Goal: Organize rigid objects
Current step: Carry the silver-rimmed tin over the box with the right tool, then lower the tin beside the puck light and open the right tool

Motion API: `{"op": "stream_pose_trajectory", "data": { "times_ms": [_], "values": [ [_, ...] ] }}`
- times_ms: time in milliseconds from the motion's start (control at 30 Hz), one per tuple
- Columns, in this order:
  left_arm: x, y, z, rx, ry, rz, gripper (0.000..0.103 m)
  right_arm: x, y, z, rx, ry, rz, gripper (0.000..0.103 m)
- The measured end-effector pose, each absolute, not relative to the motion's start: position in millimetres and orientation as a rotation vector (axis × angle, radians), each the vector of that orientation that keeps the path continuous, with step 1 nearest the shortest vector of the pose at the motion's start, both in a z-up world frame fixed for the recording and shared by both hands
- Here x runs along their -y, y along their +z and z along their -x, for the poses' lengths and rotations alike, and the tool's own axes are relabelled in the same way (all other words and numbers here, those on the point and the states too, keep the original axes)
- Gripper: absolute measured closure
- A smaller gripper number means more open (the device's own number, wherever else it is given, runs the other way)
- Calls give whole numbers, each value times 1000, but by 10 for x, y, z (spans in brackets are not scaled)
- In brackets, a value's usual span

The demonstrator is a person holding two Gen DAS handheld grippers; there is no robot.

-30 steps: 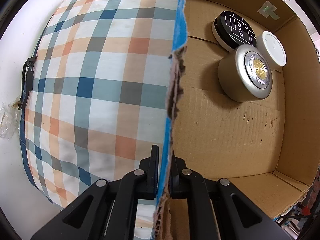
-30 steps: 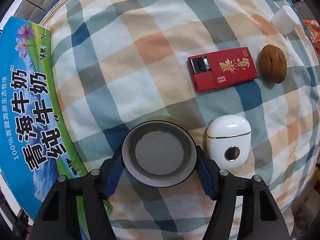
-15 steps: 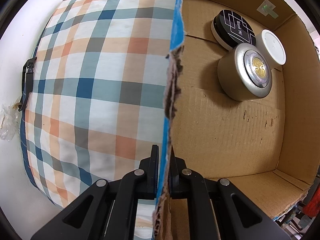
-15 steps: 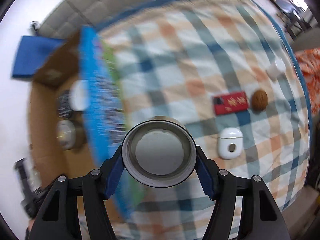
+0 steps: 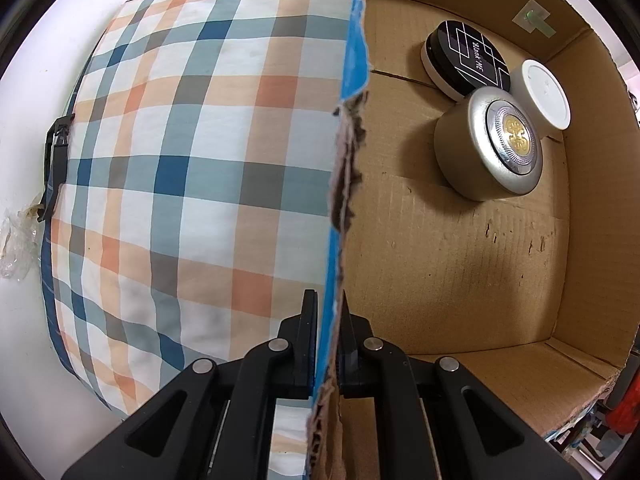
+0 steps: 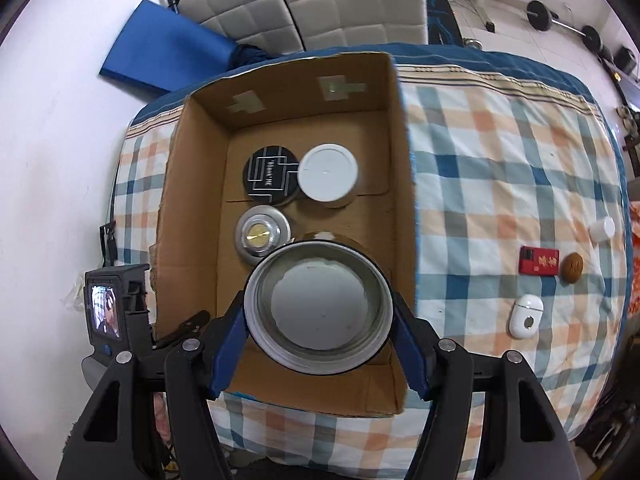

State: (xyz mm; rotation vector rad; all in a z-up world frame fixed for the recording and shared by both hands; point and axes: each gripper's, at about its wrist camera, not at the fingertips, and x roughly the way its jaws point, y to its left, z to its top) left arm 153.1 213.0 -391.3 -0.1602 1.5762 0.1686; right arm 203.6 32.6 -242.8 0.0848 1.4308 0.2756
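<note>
Cardboard box (image 6: pixel 192 216) steadied by the left gripper (image 5: pixel 326 344) pinching its wall, so the right gripper (image 6: pixel 318 320), clamping a round tin (image 6: pixel 318 308), can lower it inside

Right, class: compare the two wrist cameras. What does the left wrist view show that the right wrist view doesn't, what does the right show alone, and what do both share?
Left wrist only: the left gripper pinching the torn box wall, close up.

Right wrist only: the right gripper gripping a round tin above the cardboard box, plus a red packet, walnut, white case and small white cap lying on the checked cloth.

Both: the box interior with the black-lidded tin, white-lidded jar and silver tin.
</note>
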Motion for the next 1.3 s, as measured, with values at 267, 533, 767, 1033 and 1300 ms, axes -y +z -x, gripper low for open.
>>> {"op": "stream_pose_trajectory", "data": {
  "times_ms": [267,533,767,1033,1300],
  "values": [
    [-2117,-3886,-1513,-1576,164,160,98,-376,-2589,-2112,-1455,258,-83,34],
    [-2116,-3883,-1500,-1578,161,159,98,-355,-2709,-2187,-1471,242,-110,34],
    [-2109,-3908,-1464,-1582,163,160,98,-445,-2886,-2324,-1498,231,-116,34],
    [-2105,-3927,-1444,-1584,162,164,98,-654,-3275,-2534,-1559,199,-76,34],
    [-2114,-3942,-1432,-1583,162,167,98,-741,-3571,-2665,-1603,150,-33,34]
  ]
}}
